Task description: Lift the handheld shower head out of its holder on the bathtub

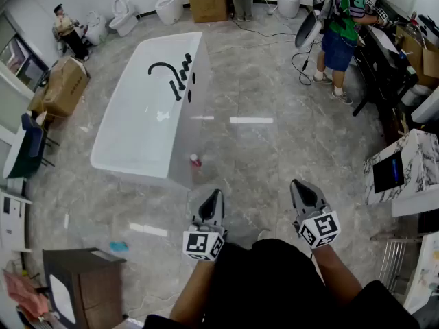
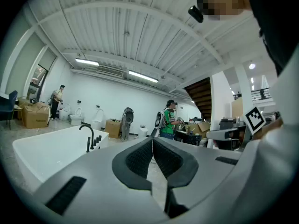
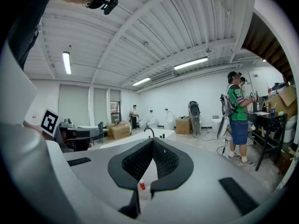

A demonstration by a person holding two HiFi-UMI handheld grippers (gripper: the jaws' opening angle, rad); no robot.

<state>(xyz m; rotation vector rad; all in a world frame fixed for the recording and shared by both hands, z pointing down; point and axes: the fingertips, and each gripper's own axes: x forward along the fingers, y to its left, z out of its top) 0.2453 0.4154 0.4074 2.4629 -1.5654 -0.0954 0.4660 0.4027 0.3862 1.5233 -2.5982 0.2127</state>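
the left gripper (image 2: pixel 153 140) had its jaws pressed together with nothing between them, and it was held low in front of the person. the right gripper (image 3: pixel 152 143) beside it was the same, jaws closed and empty. in the head view the two sat side by side over the floor (image 1: pixel 274 149), each on a bare forearm, well apart from the tub (image 1: pixel 130 139).

a small bottle (image 1: pixel 195 160) with a red cap stood on the floor just beside the tub's near right corner, ahead of the left gripper. the white tub ran away from that corner to the far left. on its right long rim, toward the far end, stood a black faucet (image 1: pixel 160 66) with a curved spout, a row of black knobs (image 1: pixel 186 63) and the thin black shower head (image 1: pixel 176 89), which lay along the rim just beside the faucet, untouched by either gripper.

past the tub were boxes (image 1: pixel 208 2) and toilets (image 1: pixel 123 18) along the wall. a person in a green shirt (image 1: pixel 346 12) stood at a dark bench (image 1: pixel 387 67) at the far right.
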